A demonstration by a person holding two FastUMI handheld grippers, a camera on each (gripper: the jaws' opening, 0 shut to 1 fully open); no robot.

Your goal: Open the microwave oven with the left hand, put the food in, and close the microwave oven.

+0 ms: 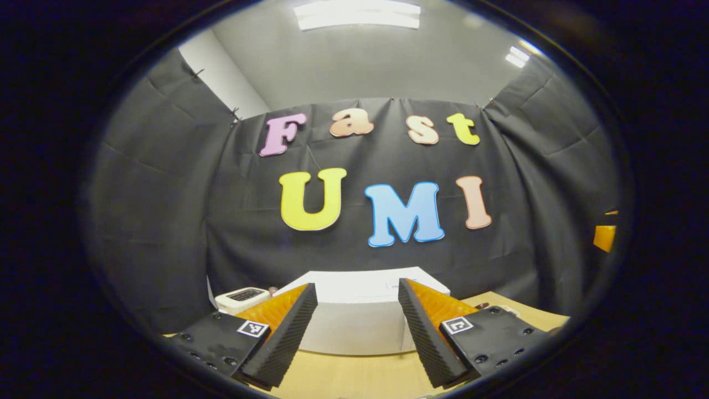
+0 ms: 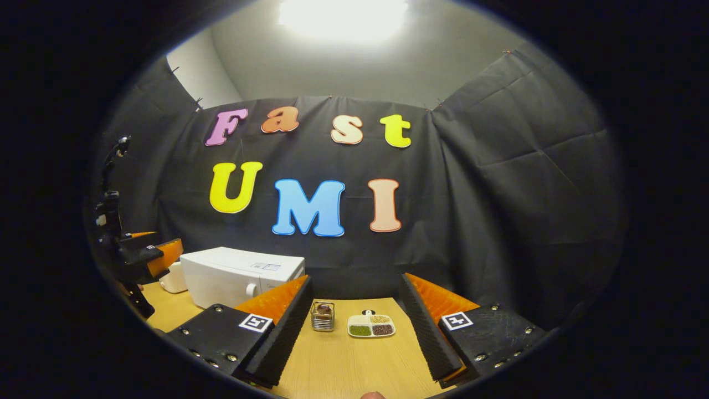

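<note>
1. Microwave oven (image 1: 354, 316), white, sits on the wooden table (image 1: 354, 377) at lower centre of the left gripper view, door closed.
2. Left gripper (image 1: 357, 318) has its fingers apart, holding nothing.
3. Right gripper (image 2: 354, 321) is likewise spread; a divided food tray (image 2: 371, 326) and a small jar (image 2: 323, 316) lie between its fingers at lower centre.

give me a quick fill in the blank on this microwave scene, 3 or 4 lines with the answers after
1. The door of the white microwave is ____.
2. The divided tray of food rests on the wooden ____.
3. The left gripper has its fingers ____, holding nothing.
4. In the right gripper view, the small glass jar stands to the ____ of the tray.

Answers: closed; table; open; left
</note>
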